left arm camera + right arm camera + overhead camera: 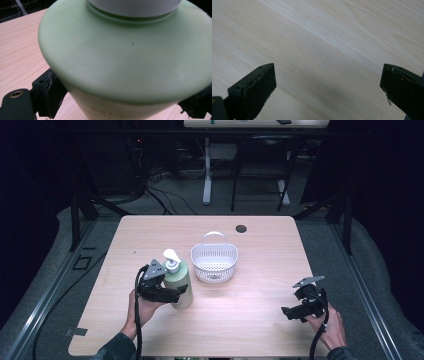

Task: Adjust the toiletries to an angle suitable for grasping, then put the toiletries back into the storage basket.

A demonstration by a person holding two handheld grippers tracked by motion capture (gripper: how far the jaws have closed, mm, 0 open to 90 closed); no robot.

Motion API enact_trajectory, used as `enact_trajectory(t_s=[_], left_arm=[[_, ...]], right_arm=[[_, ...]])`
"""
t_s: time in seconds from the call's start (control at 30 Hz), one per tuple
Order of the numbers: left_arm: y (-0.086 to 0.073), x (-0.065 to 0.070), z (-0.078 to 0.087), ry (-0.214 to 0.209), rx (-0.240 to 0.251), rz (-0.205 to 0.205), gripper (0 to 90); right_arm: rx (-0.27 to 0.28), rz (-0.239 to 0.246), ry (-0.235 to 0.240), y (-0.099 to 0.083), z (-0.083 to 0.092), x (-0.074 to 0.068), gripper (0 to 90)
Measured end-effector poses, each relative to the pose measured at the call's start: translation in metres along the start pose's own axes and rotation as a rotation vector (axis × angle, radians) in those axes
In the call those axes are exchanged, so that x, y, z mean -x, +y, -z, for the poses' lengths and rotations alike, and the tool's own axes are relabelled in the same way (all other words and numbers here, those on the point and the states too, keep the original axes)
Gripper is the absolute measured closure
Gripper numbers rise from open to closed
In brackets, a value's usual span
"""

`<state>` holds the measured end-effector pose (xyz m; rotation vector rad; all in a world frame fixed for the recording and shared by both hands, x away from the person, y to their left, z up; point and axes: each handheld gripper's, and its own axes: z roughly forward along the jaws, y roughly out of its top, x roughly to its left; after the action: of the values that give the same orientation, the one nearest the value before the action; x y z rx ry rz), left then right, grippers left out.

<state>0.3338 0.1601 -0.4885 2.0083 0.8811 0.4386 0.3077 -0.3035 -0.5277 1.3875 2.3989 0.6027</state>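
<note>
The left gripper (181,292) is clamping its jaws around the green pump bottle (178,279) — standing upright on the table (260,320), just beside the white basket (215,262). The right gripper (286,312) is hovering, jaws apart — nothing between them.

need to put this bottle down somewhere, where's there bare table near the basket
Bare wood lies between the white basket and the right hand-held gripper, and along the table's far edge up to the small dark hole. The near edge between both hands is free too. It is crowded where the green pump bottle, between the left hand-held gripper's jaws, stands close beside the basket.
</note>
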Motion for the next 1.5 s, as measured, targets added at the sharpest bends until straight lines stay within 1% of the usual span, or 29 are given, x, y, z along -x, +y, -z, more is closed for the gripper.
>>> enact_trajectory(t_s=[0.13,0.2,0.23,0.27,0.37,0.4,0.47,0.67,0.83,0.93,1.1,1.5], left_arm=[[0.003,0.001,0.004,-0.010,0.000,0.018,7.8],[0.004,0.001,0.006,-0.010,-0.003,0.020,6.4],[0.005,0.002,0.008,-0.019,-0.012,0.021,5.2],[0.005,0.002,0.008,-0.019,-0.012,0.021,3.4],[0.009,0.001,0.014,-0.041,-0.028,0.028,1.0],[0.010,0.001,0.015,-0.040,-0.028,0.027,0.0],[0.012,0.001,0.018,-0.046,-0.034,0.019,0.1],[0.016,0.001,0.023,-0.057,-0.036,0.019,0.0],[0.024,0.001,0.030,-0.059,-0.017,0.013,0.0],[0.027,0.000,0.032,-0.064,-0.019,0.011,0.0],[0.032,0.000,0.037,-0.065,-0.005,0.002,0.0],[0.046,-0.001,0.041,-0.074,0.026,-0.004,0.0]], right_arm=[[0.001,0.001,-0.002,-0.001,0.000,0.002,0.0],[0.000,0.002,-0.002,-0.001,0.000,0.001,0.0],[0.002,-0.003,0.005,0.000,0.001,0.001,0.0],[0.002,-0.003,0.005,0.000,0.001,0.001,0.0],[-0.001,0.001,0.000,0.000,0.000,0.001,0.0],[0.000,-0.002,0.004,0.000,0.000,0.001,0.1],[-0.001,-0.002,0.004,0.000,0.000,0.001,0.1],[-0.005,-0.003,0.005,0.000,0.000,0.000,0.2],[-0.003,-0.004,0.009,0.000,0.000,0.001,0.4],[-0.003,-0.005,0.010,0.000,0.000,0.001,0.4],[-0.006,-0.002,0.006,0.000,0.000,0.000,0.5],[-0.007,0.003,0.005,0.000,-0.001,0.000,0.8]])
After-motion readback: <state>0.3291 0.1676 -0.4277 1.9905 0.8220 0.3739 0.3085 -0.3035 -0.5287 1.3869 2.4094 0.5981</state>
